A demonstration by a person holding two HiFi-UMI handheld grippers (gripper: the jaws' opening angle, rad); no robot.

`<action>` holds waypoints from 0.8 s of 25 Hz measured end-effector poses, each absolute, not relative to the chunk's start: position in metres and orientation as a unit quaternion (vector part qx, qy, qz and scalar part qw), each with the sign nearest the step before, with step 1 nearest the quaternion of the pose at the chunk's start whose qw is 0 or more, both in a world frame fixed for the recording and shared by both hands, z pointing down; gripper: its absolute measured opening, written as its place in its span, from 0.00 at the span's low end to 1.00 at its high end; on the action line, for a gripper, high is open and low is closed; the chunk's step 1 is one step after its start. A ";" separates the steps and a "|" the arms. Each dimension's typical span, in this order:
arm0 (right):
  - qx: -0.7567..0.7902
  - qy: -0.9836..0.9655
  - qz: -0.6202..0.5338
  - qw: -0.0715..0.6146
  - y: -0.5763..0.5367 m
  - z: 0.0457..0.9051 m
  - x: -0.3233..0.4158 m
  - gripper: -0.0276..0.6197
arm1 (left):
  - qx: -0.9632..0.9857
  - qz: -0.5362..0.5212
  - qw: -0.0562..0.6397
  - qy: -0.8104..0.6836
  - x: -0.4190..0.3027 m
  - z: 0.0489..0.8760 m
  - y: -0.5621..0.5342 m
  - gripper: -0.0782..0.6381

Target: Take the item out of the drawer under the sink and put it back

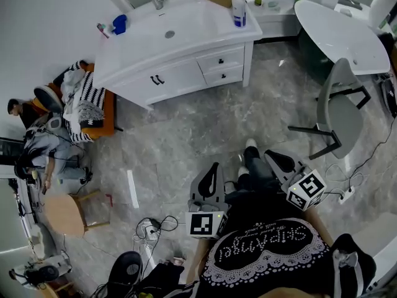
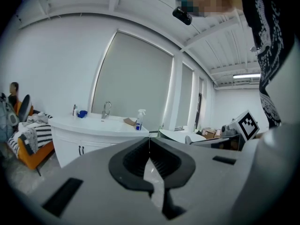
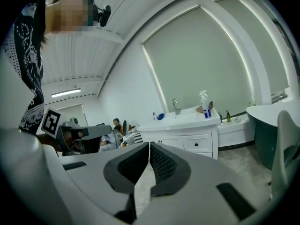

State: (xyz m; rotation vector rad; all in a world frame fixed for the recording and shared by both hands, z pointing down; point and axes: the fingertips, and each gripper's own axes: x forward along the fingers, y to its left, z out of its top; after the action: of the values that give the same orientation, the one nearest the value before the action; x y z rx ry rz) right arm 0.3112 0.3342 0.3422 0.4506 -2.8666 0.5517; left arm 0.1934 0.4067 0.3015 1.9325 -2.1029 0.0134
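Standing well apart from the cabinet (image 1: 155,73) rn. Left gripper (image 1: 214,168) jaws clenched w/ nothing in them, right gripper (image 1: 274,158) same. Drawers (image 1: 221,61) under the sink (image 1: 169,34) are shut, so the item's hidden, can't see it.

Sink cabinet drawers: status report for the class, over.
Left tool shut, empty; right tool shut, empty. Both drawers closed, sink cabinet across the floor, not yet reached. Grey chair off to the right, not in the path.
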 end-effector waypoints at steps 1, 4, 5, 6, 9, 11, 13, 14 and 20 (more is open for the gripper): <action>0.150 -0.966 0.188 0.094 0.330 0.343 0.308 0.07 | 0.668 0.004 0.143 -0.730 0.190 0.303 0.404 0.12; 0.145 -0.966 0.189 0.104 0.317 0.347 0.298 0.07 | 0.668 0.014 0.146 -0.730 0.182 0.310 0.394 0.12; 0.143 -0.966 0.188 0.107 0.312 0.348 0.294 0.07 | 0.669 0.023 0.149 -0.728 0.178 0.314 0.390 0.12; 0.140 -0.966 0.187 0.108 0.306 0.348 0.290 0.07 | 0.669 0.028 0.151 -0.728 0.175 0.316 0.386 0.12; 0.135 -0.967 0.185 0.109 0.284 0.347 0.279 0.07 | 0.666 0.027 0.149 -0.731 0.165 0.315 0.365 0.12; 0.128 -0.969 0.183 0.109 0.268 0.346 0.271 0.07 | 0.662 0.023 0.144 -0.735 0.157 0.312 0.350 0.12; 0.120 -0.970 0.180 0.108 0.250 0.344 0.262 0.07 | 0.656 0.020 0.142 -0.741 0.149 0.309 0.333 0.12; 0.116 -0.971 0.177 0.107 0.241 0.342 0.257 0.07 | 0.652 0.019 0.142 -0.744 0.145 0.307 0.325 0.12; 0.106 -0.976 0.161 0.098 0.190 0.333 0.244 0.07 | 0.643 0.014 0.116 -0.757 0.130 0.299 0.279 0.12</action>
State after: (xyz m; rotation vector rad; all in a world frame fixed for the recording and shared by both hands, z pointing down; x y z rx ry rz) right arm 0.2442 0.1899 0.3326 0.3149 -2.8894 0.4759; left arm 0.1298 0.2793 0.2987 1.8845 -2.2158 0.0415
